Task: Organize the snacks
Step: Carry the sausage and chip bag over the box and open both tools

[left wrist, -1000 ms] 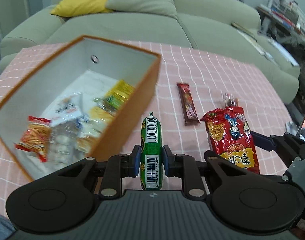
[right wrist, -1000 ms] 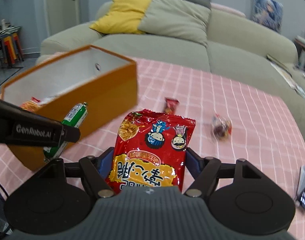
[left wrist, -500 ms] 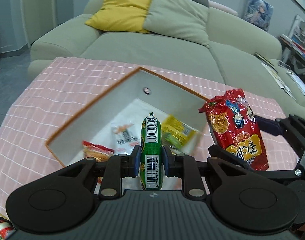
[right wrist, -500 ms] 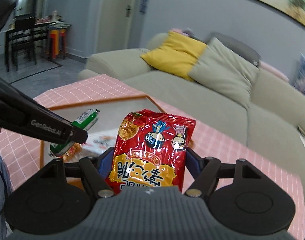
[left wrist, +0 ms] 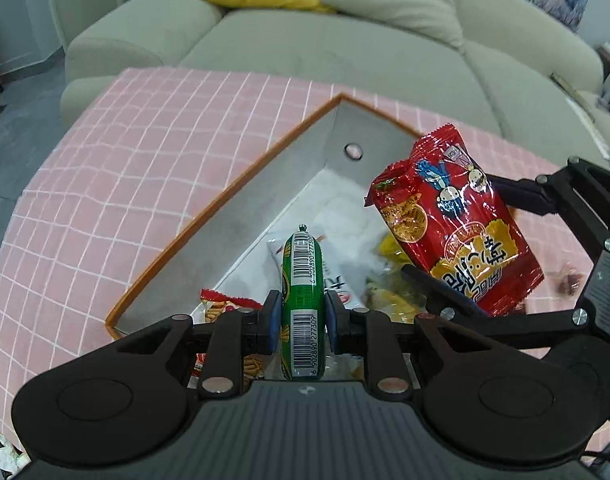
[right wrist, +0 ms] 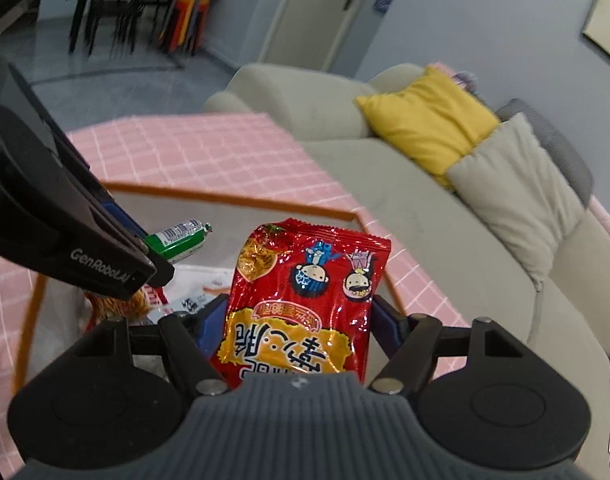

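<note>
Both grippers have swung in over the box (left wrist: 225, 196) — a second ago they hung beside it above the bench (left wrist: 105, 184), and now each load sits over the open interior. The left gripper (left wrist: 303, 320) has its fingers pinching the green sausage (left wrist: 303, 276) around its middle, the stick pointing forward above the packets (left wrist: 225, 308) already lying on the box floor. The right gripper (right wrist: 297, 328) has its fingers clamped on the lower sides of the red bag (right wrist: 305, 300), which stands upright above the box's right part, near the far corner.

So the carry looks nearly done, and what remains for these two is probably lowering and letting go. One small wrapped snack (left wrist: 569, 282) lies out on the bench to the right — more is likely left to collect.
</note>
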A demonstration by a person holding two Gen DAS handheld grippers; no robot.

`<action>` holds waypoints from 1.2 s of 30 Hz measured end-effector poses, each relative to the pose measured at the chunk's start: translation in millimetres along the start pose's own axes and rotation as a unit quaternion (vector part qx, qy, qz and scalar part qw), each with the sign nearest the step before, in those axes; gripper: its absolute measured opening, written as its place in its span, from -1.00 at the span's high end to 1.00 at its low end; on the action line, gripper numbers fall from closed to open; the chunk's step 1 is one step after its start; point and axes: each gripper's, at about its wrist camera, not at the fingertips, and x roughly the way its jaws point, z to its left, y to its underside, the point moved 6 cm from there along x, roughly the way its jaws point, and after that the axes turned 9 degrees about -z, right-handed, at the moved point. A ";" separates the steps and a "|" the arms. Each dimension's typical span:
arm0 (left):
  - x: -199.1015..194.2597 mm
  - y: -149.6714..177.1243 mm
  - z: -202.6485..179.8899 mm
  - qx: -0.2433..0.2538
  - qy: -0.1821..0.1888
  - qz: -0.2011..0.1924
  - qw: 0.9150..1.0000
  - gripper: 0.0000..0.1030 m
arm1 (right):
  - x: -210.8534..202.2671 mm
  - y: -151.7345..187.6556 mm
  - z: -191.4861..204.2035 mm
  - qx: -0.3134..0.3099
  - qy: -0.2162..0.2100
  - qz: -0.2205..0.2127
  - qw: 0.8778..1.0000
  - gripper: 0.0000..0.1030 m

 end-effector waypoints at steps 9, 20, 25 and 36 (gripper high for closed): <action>34.4 1.7 3.5 0.011 -0.009 0.033 0.999 0.53 | 42.1 22.2 6.9 -0.018 -0.032 0.054 0.998 -0.37; 69.6 6.0 8.8 0.013 -0.020 0.062 0.998 0.52 | 73.6 37.7 1.7 0.002 -0.054 0.094 0.994 -0.38; 76.1 7.7 10.4 0.011 -0.020 0.069 0.997 0.52 | 79.3 40.3 -0.3 0.017 -0.061 0.105 0.992 -0.38; 50.1 -0.2 9.6 0.016 -0.019 0.038 0.999 0.02 | 64.8 29.0 -6.5 0.031 -0.040 0.091 0.995 -0.72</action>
